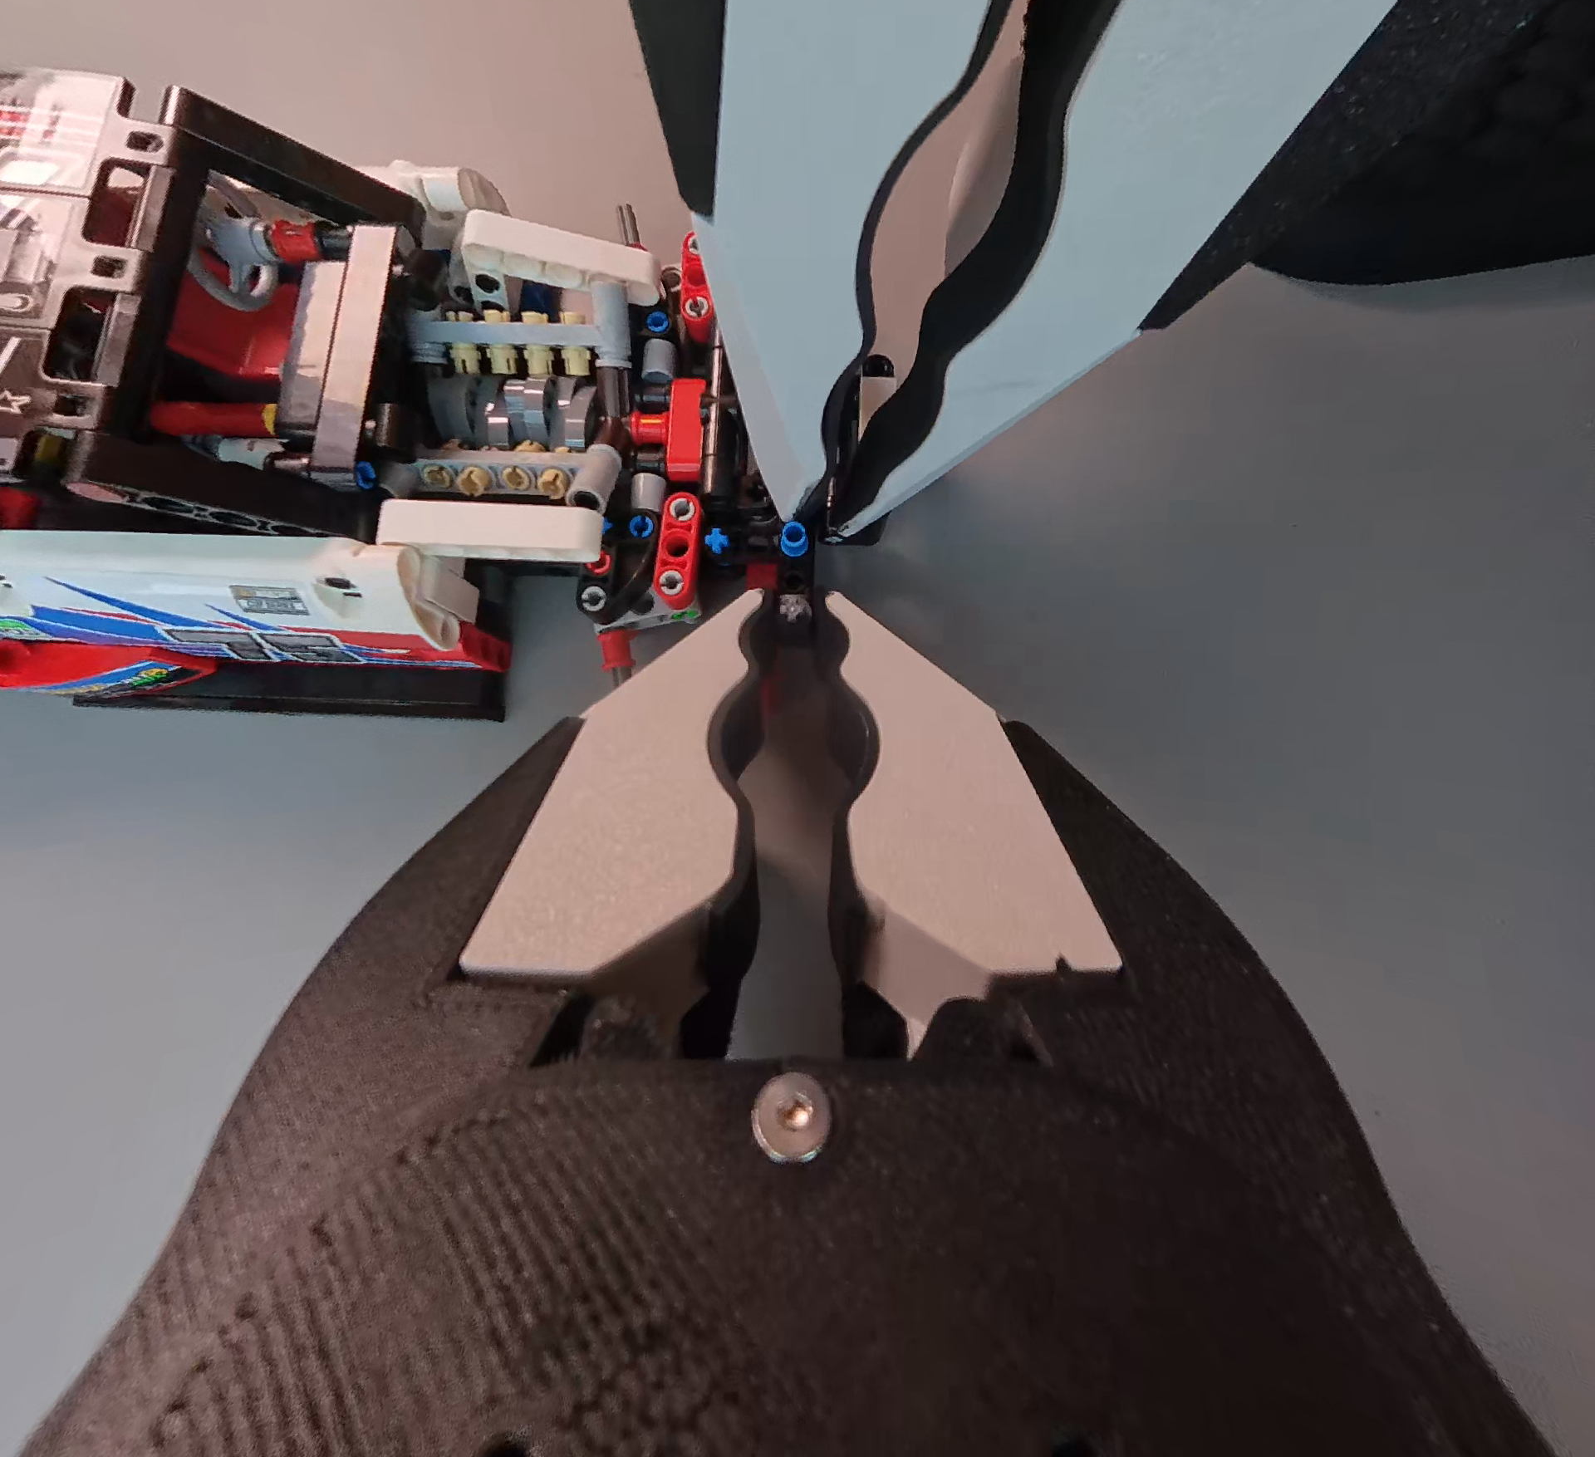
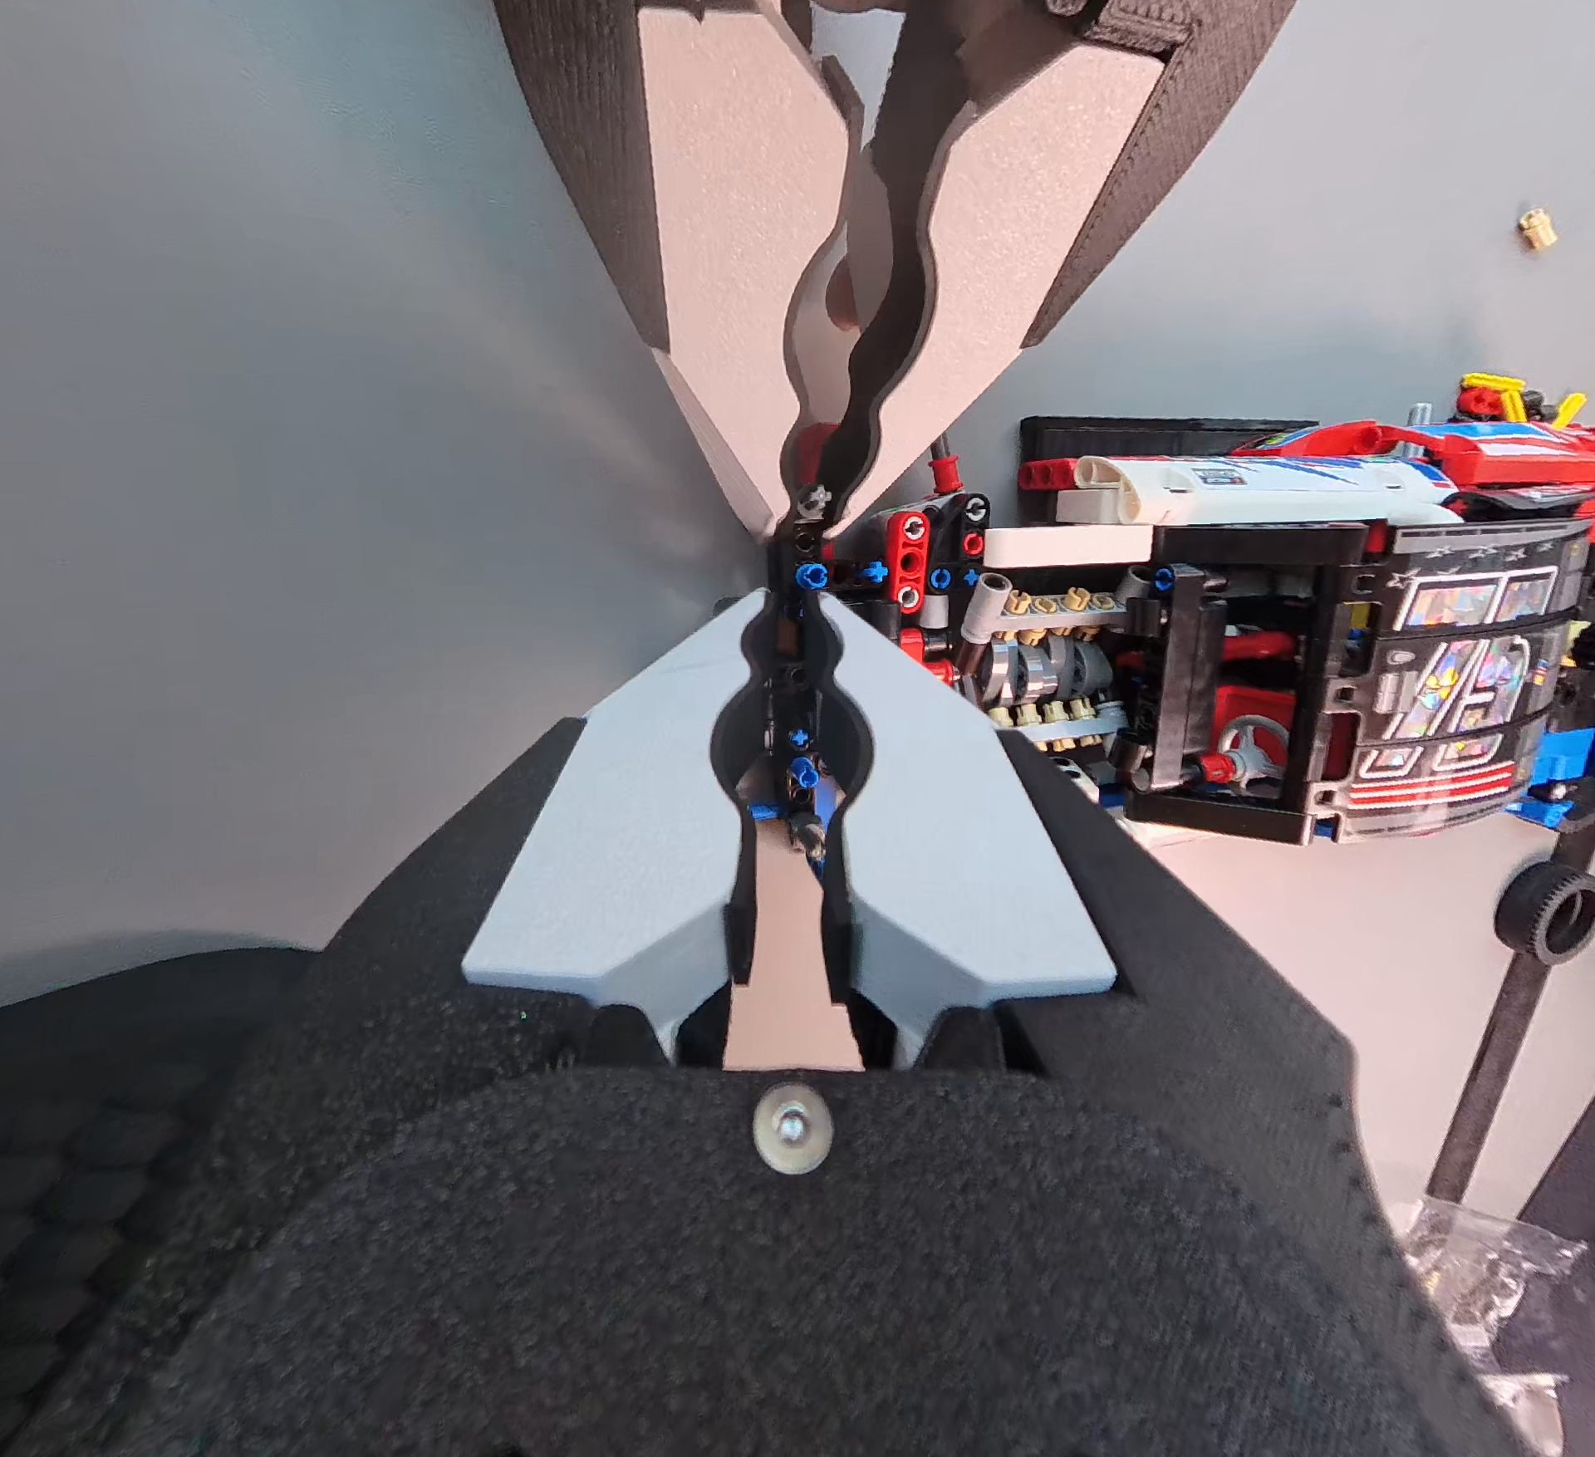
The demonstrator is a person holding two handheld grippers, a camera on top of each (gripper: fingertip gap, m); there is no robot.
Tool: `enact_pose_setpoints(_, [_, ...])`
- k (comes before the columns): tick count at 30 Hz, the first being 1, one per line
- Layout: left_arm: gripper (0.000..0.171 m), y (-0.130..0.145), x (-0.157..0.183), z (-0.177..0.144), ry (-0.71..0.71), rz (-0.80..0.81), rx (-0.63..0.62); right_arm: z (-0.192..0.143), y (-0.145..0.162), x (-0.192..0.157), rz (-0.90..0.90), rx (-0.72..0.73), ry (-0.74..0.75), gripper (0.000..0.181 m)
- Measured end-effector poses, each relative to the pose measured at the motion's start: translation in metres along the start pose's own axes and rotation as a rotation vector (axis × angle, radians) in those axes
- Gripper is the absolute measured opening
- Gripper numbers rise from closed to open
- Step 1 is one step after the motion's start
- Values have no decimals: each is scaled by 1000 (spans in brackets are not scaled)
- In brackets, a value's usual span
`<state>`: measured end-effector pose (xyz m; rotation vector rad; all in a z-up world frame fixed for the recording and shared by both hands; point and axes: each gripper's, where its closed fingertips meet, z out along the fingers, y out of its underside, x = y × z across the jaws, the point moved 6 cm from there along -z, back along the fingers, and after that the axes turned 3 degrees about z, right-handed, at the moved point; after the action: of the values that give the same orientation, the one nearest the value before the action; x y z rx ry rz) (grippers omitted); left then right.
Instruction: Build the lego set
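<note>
Left gripper (image 1: 796, 596): grey fingers closed onto the near end of a black beam (image 1: 794, 571) at the tail of the lego car (image 1: 345, 397), pinching it at the tips.
Right gripper (image 2: 787, 604): pale blue fingers clamped along the same black beam, which runs down the narrow gap between them; it meets the left gripper tip to tip.
Black beam: studded with holes, a blue pin (image 1: 792, 540) poking out between the two sets of tips, more blue pins further along inside the right gripper's gap.
Lego car: lying on its side on the grey table (image 1: 1295, 639), rear end towards both grippers; red liftarms, tan pins, grey engine pieces, a steering wheel and a red seat show inside the black frame.
Writing: the white side panel (image 1: 259, 596) carries blue and red striped stickers and a small dark label, too small to read; the black roof panel (image 2: 1467, 656) has shiny sponsor-style stickers I will not spell out.
Loose parts: a black tyre (image 2: 1549, 911) near the car's front, a small tan piece (image 2: 1536, 229) well apart, crumpled clear bags (image 2: 1484, 1286) at the table edge.
</note>
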<state>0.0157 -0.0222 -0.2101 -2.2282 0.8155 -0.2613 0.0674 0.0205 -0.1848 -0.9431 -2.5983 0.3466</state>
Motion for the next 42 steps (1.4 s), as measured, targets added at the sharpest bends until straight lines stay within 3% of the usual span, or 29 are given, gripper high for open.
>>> enact_pose_setpoints(16, [10, -2, -1, -4, -67, 13, 17, 2, 4, 2, 39, 11, 38, 0])
enact_pose_setpoints(28, [6, -2, 2, 1, -156, 97, 34, 3, 11, -3, 73, 139, 155, 0])
enact_pose_setpoints(32, [6, -2, -2, 2, -127, 46, 41, 3, 12, 0, 73, 126, 151, 0])
enact_pose_setpoints(38, [6, -3, -10, 2, 27, -105, 20, 4, 11, 8, 102, 117, 65, 0])
enact_pose_setpoints(42, [6, -5, -12, 3, 64, -113, -20, 4, 11, 11, 104, 106, 26, 0])
